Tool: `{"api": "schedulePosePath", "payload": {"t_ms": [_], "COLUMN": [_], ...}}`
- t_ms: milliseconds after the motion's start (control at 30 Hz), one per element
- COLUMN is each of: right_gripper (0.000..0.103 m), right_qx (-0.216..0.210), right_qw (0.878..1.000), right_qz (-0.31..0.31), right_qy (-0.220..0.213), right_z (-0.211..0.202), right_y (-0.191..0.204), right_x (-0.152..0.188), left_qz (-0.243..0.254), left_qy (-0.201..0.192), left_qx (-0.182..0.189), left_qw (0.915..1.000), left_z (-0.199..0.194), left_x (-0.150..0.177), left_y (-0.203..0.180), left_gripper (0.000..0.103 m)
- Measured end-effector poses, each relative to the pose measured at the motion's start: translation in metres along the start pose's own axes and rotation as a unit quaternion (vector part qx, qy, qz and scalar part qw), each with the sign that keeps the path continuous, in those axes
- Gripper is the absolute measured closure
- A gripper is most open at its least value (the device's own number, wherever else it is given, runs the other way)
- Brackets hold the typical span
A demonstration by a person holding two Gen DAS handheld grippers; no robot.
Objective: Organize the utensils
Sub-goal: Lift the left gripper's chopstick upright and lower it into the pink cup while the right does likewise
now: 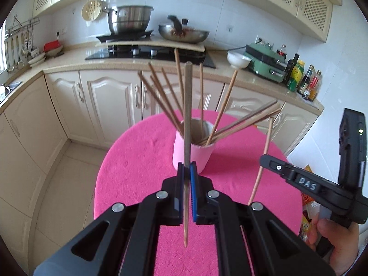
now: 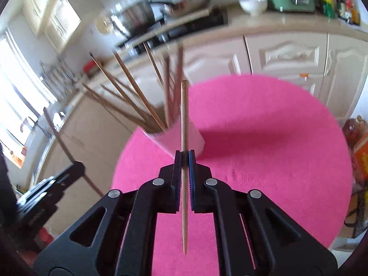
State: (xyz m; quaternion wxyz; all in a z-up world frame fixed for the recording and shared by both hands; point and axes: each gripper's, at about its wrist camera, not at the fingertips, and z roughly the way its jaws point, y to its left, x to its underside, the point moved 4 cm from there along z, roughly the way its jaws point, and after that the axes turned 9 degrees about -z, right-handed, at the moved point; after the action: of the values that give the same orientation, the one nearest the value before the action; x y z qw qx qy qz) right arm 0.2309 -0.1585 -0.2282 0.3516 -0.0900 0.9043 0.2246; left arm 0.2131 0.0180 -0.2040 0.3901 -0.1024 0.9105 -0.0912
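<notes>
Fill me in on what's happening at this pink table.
A person is sorting chopsticks with a handheld gripper in each hand. The left gripper is shut on a darker chopstick, and the right gripper is shut on a lighter chopstick; both sticks stand roughly upright, clear of the pink table. Ahead of them, a pink cup on the table already holds a fanned-out bunch of chopsticks.

The black stove [image 1: 149, 51] is the landmark on the beige counter [image 1: 69, 65]. On it stands a steel pot [image 1: 130, 19], and to its right a wok [image 1: 184, 34] (something dark red is inside). Right of the stove sits a white bowl [image 1: 238, 60], then a green appliance [image 1: 266, 63] and several bottles [image 1: 303, 80]. Far left of the stove, ladles [image 1: 15, 50] hang on the wall.
</notes>
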Motion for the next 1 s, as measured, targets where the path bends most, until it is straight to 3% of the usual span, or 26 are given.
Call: {"api": "schedulePosePath", "payload": {"t_ms": [233,467,833,1000], "right_gripper": [0.097,0.097,0.097,0.097], "right_qx": [-0.016,-0.033,-0.038,-0.033], "right_qw": [0.994,0.985,0.975,0.972], "right_qz": [-0.028,-0.067,-0.099,-0.118], "right_qy": [-0.107,-0.158,-0.195,-0.202], "right_z": [-0.052,-0.061,-0.035,-0.02], "right_y": [0.022,0.04,0.05,0.051], "right_x": [-0.039,-0.072,-0.113,-0.125], "left_qz": [-0.008,-0.04,-0.073,-0.077], "left_qy": [-0.054,-0.094,-0.149,-0.153], "left_qx": [0.019,0.036,0.052,0.053], "left_qw": [0.9983,0.9941,0.9847,0.9837], "left_z": [-0.028,-0.033,-0.014,0.007], "left_x": [-0.027,-0.059,-0.106,-0.116], "left_y": [-0.007,-0.003,-0.004,-0.006], "left_gripper": [0.097,0.097,0.097,0.097]}}
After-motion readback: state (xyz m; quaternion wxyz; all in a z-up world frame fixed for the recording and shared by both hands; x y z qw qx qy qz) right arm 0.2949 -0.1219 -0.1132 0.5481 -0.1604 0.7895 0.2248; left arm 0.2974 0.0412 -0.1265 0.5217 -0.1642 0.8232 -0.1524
